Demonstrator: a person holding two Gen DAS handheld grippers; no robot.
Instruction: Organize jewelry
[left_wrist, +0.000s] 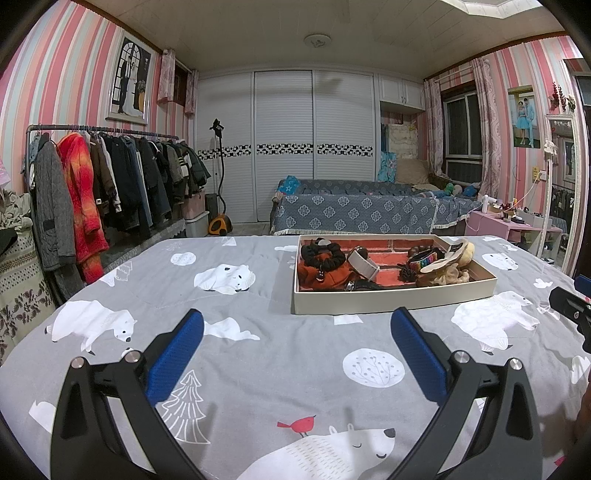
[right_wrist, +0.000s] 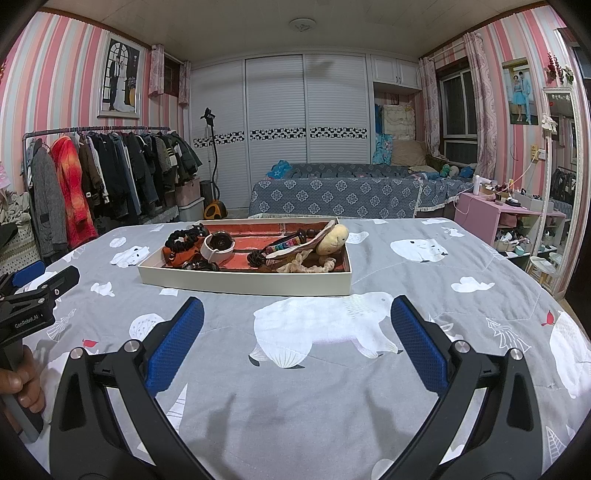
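Two blue-padded claws, the left claw and right claw, hover released and empty above a bed with a polar-bear quilt. Ahead of both sits a shallow white tray with a red lining, holding a black scrunchie, a white watch, a rainbow-striped bracelet and a plush toy.

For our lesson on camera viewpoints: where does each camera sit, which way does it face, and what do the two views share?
Left wrist: on the left gripper, low over the bedspread, facing the tray ahead-right; own open jaws show, right gripper at the edge.
Right wrist: on the right gripper, facing the tray ahead-left; open jaws, left gripper and a hand show.
Shared: tray, bedspread, wardrobe.
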